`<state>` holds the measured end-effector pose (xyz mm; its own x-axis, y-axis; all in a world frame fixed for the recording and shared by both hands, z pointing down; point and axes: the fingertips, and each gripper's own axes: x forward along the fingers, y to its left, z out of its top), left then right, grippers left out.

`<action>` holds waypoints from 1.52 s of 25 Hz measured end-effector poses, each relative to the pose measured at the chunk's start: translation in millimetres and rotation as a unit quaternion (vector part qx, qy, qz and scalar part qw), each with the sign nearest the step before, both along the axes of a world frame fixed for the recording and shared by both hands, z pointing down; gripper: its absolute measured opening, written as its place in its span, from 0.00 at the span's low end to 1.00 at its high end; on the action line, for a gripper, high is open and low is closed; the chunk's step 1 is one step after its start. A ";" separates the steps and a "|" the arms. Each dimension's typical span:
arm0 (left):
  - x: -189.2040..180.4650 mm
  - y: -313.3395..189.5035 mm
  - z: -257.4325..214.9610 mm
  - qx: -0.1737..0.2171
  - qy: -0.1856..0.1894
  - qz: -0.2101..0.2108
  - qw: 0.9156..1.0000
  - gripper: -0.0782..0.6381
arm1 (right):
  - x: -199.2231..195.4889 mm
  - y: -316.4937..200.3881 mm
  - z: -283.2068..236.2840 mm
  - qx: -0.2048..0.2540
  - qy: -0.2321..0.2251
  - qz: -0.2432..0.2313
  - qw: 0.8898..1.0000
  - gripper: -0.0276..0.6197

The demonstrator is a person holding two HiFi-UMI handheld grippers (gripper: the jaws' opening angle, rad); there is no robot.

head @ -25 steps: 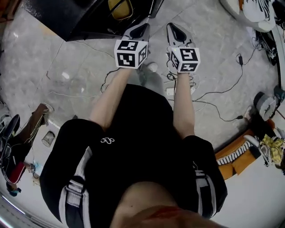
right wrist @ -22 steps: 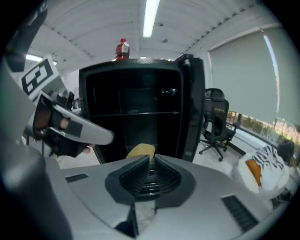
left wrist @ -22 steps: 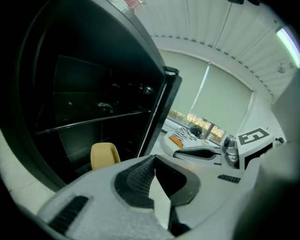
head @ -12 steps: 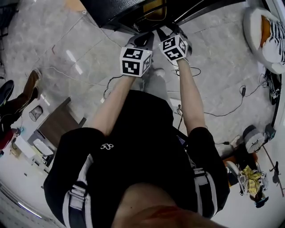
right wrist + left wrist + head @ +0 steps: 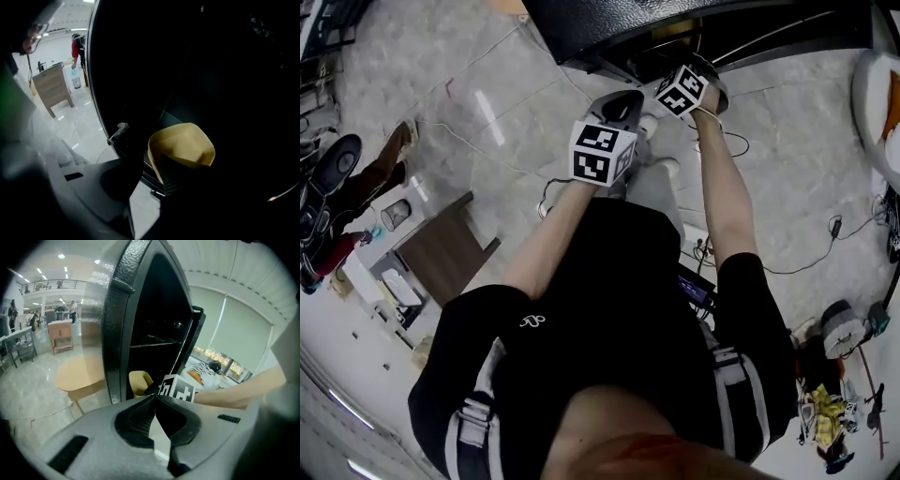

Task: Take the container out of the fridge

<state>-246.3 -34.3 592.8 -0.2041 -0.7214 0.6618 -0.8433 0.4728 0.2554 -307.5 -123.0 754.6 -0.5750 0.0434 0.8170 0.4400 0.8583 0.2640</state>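
My left arm (image 5: 551,239) and right arm (image 5: 724,192) stretch forward. Left claw (image 5: 154,397) sits pinched together, empty. Right claw (image 5: 152,176), further ahead, is closing with nothing between its jaws.

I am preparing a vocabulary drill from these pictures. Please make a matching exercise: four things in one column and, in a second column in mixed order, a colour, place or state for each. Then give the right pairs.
Column A
1. container
2. fridge
3. left hand-held gripper
4. round table

Column B
a. black, door open
b. jaws together
c. light brown, standing outside, beside the fridge
d. yellow, inside the fridge

Right pairs: 1-d, 2-a, 3-b, 4-c
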 end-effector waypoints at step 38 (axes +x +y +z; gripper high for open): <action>231.5 -243.2 -210.6 0.269 -0.063 0.289 0.917 0.12 | 418.5 -163.0 -376.9 -0.043 -0.443 0.570 0.691 0.07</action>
